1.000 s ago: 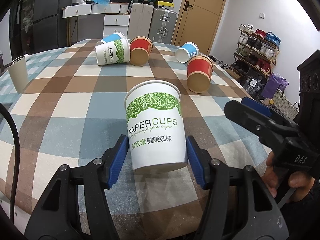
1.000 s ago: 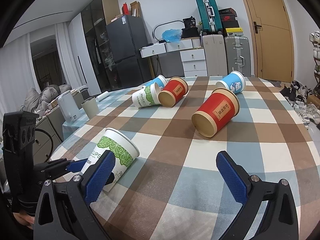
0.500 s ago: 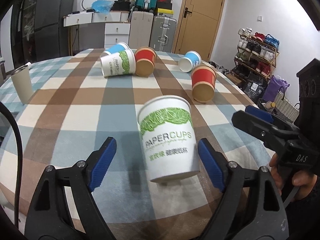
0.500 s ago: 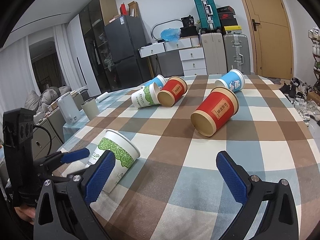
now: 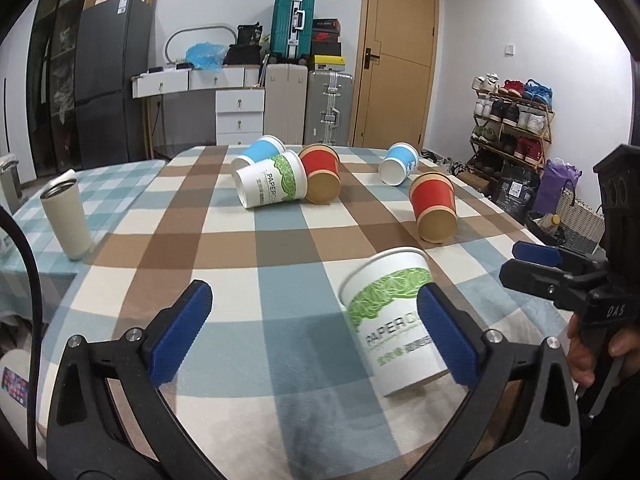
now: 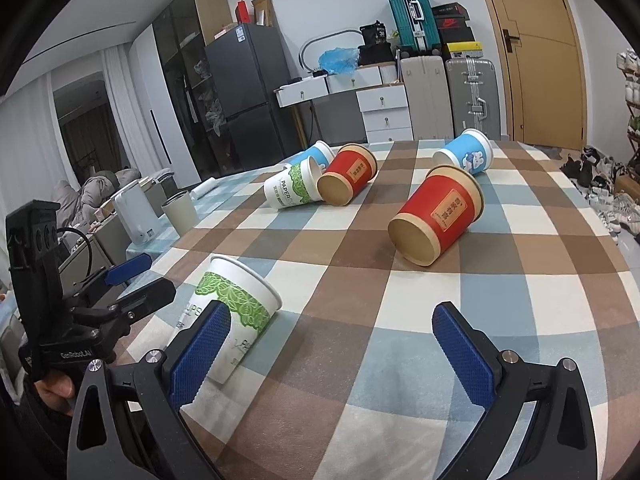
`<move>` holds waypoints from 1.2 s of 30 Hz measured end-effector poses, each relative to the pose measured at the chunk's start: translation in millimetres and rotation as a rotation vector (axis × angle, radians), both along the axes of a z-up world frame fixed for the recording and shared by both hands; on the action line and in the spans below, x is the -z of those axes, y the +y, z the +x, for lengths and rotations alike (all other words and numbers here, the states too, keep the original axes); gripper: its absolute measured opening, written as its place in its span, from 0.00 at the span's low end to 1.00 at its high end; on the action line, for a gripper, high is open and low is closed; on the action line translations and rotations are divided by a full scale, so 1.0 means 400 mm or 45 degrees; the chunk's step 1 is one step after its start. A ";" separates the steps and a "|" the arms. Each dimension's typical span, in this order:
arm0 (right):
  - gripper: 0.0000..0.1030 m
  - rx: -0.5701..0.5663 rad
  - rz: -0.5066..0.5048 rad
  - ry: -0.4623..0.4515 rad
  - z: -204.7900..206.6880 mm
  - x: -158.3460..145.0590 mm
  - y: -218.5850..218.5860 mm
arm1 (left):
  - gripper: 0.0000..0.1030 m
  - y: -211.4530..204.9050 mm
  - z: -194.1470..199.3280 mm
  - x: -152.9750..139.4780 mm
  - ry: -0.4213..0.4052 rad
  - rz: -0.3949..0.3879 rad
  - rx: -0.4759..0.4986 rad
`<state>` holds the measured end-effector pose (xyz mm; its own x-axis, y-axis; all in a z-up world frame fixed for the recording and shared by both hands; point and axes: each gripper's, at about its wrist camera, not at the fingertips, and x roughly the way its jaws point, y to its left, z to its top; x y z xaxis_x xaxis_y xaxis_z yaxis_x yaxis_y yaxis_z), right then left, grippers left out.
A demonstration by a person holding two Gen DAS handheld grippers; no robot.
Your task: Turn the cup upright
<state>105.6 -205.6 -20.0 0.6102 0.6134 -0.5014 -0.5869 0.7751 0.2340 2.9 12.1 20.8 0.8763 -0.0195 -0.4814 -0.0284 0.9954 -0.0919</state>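
Note:
A white paper cup with green leaf print (image 5: 390,312) stands upright on the checked tablecloth (image 5: 280,240) near its front edge; it also shows in the right wrist view (image 6: 236,308). My left gripper (image 5: 316,332) is open and empty, and the cup stands behind its right finger. My right gripper (image 6: 332,352) is open and empty over the cloth, to the right of the cup. A red cup (image 6: 438,218) lies on its side ahead of it.
Farther back lie a white-green cup (image 5: 272,186), a red cup (image 5: 322,178) and two blue cups (image 5: 260,150) (image 5: 400,162), all on their sides. A beige tumbler (image 5: 66,220) stands at the left. A shoe rack (image 5: 512,120) is to the right.
My left gripper has opened and let go of the white-green cup, then drawn back and to the left. The cup stays upright. The right gripper has barely moved.

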 end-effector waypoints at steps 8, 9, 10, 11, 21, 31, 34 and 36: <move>1.00 -0.032 -0.080 0.057 -0.005 -0.018 0.068 | 0.99 0.046 -0.002 0.023 -0.016 -0.015 0.001; 1.00 -0.036 -0.081 0.069 -0.004 -0.020 0.075 | 0.99 0.050 -0.003 0.023 -0.022 -0.018 -0.001; 1.00 -0.040 -0.079 0.083 -0.001 -0.022 0.083 | 0.99 0.052 -0.002 0.025 -0.026 -0.020 -0.006; 1.00 -0.042 -0.076 0.102 0.003 -0.023 0.090 | 0.99 0.057 -0.003 0.026 -0.034 -0.026 -0.009; 1.00 -0.071 -0.039 0.358 0.072 -0.001 0.141 | 0.99 0.084 0.003 0.043 -0.030 -0.058 -0.018; 0.85 -0.117 -0.024 0.631 0.134 0.032 0.172 | 0.99 0.069 0.001 0.044 -0.036 -0.027 -0.002; 0.72 -0.132 -0.012 0.685 0.144 0.039 0.173 | 0.99 0.069 0.001 0.044 -0.035 -0.028 -0.001; 0.71 -0.136 -0.005 0.692 0.144 0.036 0.171 | 0.99 0.069 0.001 0.044 -0.036 -0.029 0.000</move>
<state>163.1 -137.1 -34.3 0.1974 0.6555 -0.7290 -0.4581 0.7191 0.5225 3.5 39.9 3.2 0.8894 -0.0301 -0.4562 -0.0256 0.9930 -0.1155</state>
